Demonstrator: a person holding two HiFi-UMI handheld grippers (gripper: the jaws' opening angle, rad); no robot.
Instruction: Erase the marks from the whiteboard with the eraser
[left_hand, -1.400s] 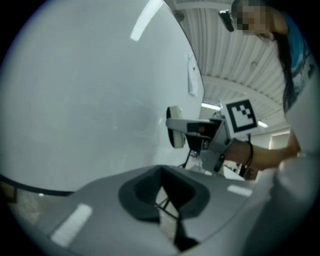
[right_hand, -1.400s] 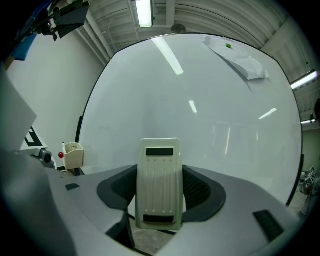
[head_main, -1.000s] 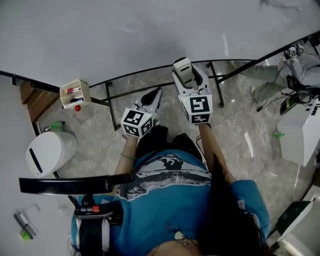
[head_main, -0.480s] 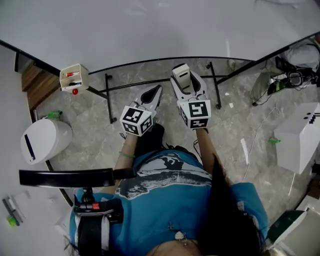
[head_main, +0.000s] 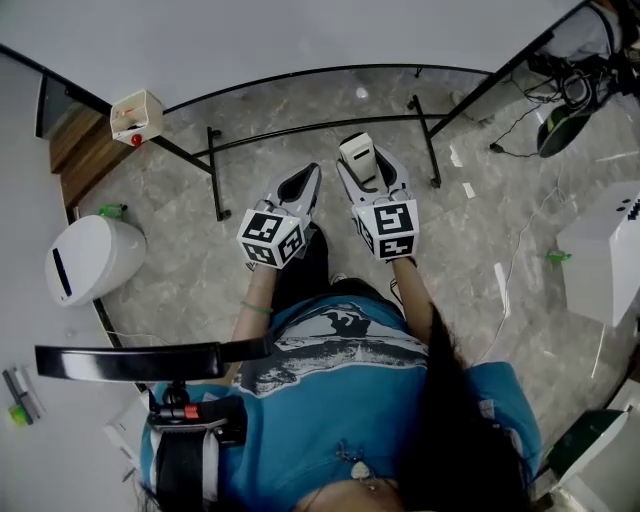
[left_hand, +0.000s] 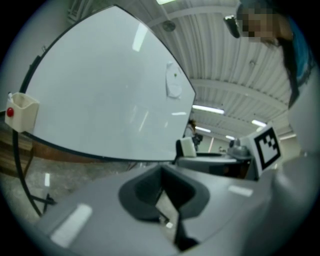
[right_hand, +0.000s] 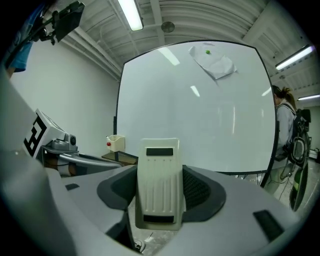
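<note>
The whiteboard (head_main: 300, 35) stands ahead on a black frame, and its surface (right_hand: 200, 110) looks plain white with light streaks. My right gripper (head_main: 365, 170) is shut on a cream ribbed eraser (right_hand: 159, 182), which stands upright between the jaws, well short of the board. That eraser (head_main: 360, 158) points at the board's lower edge. To its left, my left gripper (head_main: 303, 188) is shut with nothing in it; its jaws meet in a point (left_hand: 167, 207). From the left gripper view, the board (left_hand: 110, 90) fills the upper left.
A cream marker holder (head_main: 135, 115) hangs at the board's lower left corner. A sheet of paper (right_hand: 215, 62) is pinned near the top. Black stand legs (head_main: 215, 190) cross the stone floor. A white bin (head_main: 90, 260) is left; cables (head_main: 570, 90) and a white box (head_main: 605, 260) right.
Both grippers have drawn back from the board's lower edge, which now sits higher in the head view. The eraser stays in the right gripper.
</note>
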